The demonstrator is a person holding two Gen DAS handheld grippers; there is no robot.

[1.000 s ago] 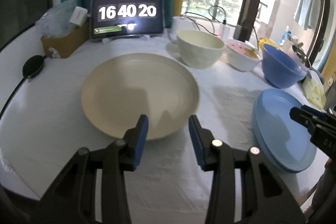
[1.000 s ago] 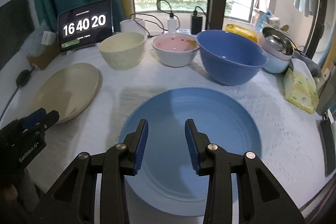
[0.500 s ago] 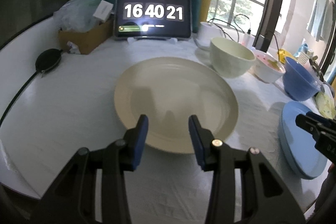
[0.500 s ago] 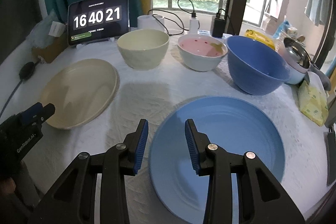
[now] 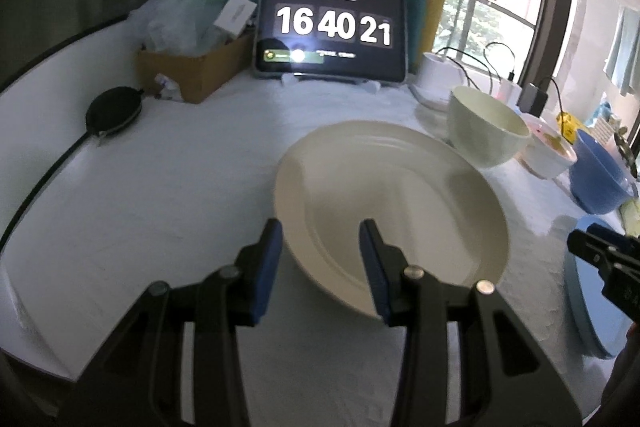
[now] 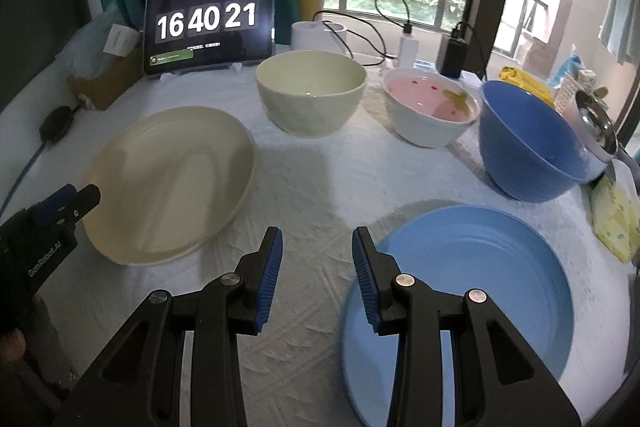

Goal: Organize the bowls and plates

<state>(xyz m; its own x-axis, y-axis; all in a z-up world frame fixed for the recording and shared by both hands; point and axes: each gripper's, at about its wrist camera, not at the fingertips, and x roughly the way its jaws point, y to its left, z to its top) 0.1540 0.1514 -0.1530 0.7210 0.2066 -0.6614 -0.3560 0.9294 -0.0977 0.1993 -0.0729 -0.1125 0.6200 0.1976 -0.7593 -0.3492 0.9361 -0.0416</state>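
A cream plate [image 5: 392, 195] [image 6: 172, 179] lies on the white tablecloth. My left gripper [image 5: 320, 227] hovers open over its near left rim, nothing between the fingers. A blue plate [image 6: 472, 291] [image 5: 596, 307] lies to the right. My right gripper [image 6: 317, 233] stands open and empty over the cloth between the two plates, its right finger at the blue plate's left edge. Behind them stand a cream bowl [image 6: 312, 91] [image 5: 484, 131], a white bowl with a pink inside [image 6: 432, 111] and a blue bowl [image 6: 532, 143]. Each gripper shows in the other's view: left [image 6: 68, 203], right [image 5: 592, 247].
A tablet showing a clock [image 5: 332, 31] stands at the back, with a cardboard box [image 5: 192, 67] and a black pouch [image 5: 114, 111] to its left. A white cup, chargers and cables [image 6: 408, 47] sit by the window. A yellow packet [image 6: 616, 223] lies at the right edge.
Both grippers have moved left across the table, so the plates sit further right in each view. The jaws have kept the same width. No dish has moved.
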